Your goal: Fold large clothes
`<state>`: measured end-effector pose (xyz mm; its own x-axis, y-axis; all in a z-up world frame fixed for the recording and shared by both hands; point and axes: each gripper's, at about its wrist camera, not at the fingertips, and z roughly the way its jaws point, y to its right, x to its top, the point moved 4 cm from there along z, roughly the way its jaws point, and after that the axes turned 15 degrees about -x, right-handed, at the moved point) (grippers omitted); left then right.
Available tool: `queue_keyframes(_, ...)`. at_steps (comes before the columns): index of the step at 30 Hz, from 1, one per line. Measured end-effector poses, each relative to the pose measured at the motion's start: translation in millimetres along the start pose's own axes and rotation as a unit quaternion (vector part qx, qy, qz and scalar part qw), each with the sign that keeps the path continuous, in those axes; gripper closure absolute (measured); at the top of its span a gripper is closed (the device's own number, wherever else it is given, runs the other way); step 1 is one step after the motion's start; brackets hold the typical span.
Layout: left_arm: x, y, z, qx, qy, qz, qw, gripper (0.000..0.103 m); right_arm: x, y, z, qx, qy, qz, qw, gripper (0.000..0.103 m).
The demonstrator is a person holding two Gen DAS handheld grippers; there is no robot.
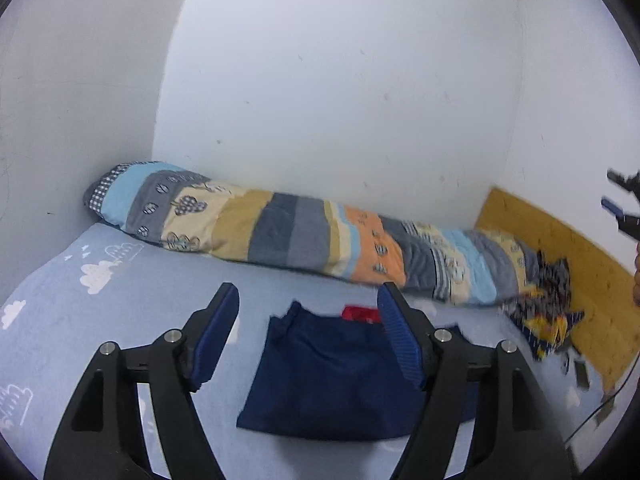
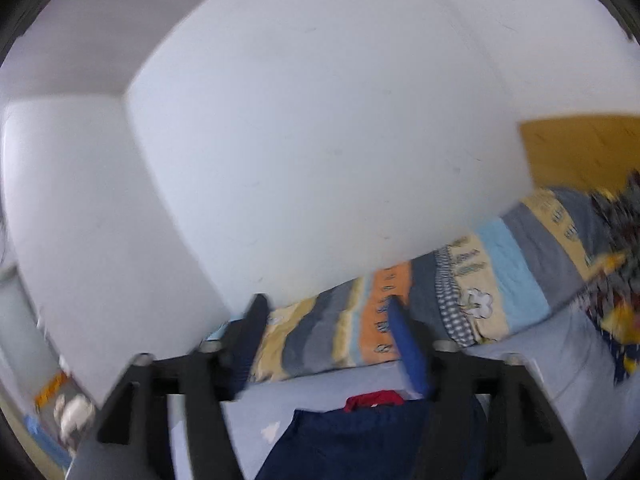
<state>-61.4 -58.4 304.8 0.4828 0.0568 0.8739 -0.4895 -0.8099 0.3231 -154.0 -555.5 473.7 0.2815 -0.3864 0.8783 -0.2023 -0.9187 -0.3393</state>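
1. White walls stand around a bed with a light blue sheet that has white clouds on it.
2. A long rolled blanket with many colored stripes lies along the wall at the back of the bed.
3. Near the yellow board at the end of the bed sits a messy pile of dark and yellow cloth. It is too blurry to say what it is.
4. The dark blue garment lies flat on the sheet, in front of the blanket and apart from it. It looks already folded into a neat block, with a bit of red showing at its far edge.
5. The left gripper hangs above the garment with its jaws wide apart, holding nothing.
6. The right gripper is up higher, tipped toward the wall, with its jaws apart and empty too. Its view is blurry.
7. I think the garment is soft, floppy and light. It will sag and may come undone if it is lifted by one spot.
8. I think it is best to pinch two corners of one edge, one with each gripper, and grab all the layers together.
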Motion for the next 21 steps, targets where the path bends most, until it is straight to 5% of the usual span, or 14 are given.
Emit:
queue_keyframes(5, -77.2, 10.1, 57.2, -0.014, -0.104, -0.004, 0.9945, 0.032, -110.7, -15.8, 35.8, 0.015, -0.090, -0.046, 0.995, 0.036)
queue_keyframes(7, -113.3, 13.1, 89.6, -0.022, -0.153, -0.006, 0.9879, 0.032, -162.8, -13.3, 65.2, 0.000, -0.135, -0.059, 0.989, 0.057)
queue_keyframes(11, -170.6, 18.0, 149.2, -0.036, -0.227, -0.001, 0.9733, 0.032, -277.1, -3.7, 135.8, -0.049, -0.239, -0.076, 0.967, 0.066)
queue_keyframes(14, -187.0, 9.2, 179.5, -0.031, -0.244, -0.013, 0.9691, 0.032, -353.7, -3.5, 184.1, -0.056, -0.335, -0.089, 0.936, 0.085)
queue_keyframes(18, -200.0, -27.8, 202.1, 0.004, -0.253, -0.054, 0.9661, 0.032, -397.9, 17.8, 213.1, -0.072, -0.381, -0.085, 0.918, 0.086)
queue_keyframes(21, -219.9, -67.1, 206.6, 0.065, -0.297, -0.098, 0.9475, 0.032, -400.8, 59.2, 219.4, -0.105, -0.397, -0.066, 0.910, 0.094)
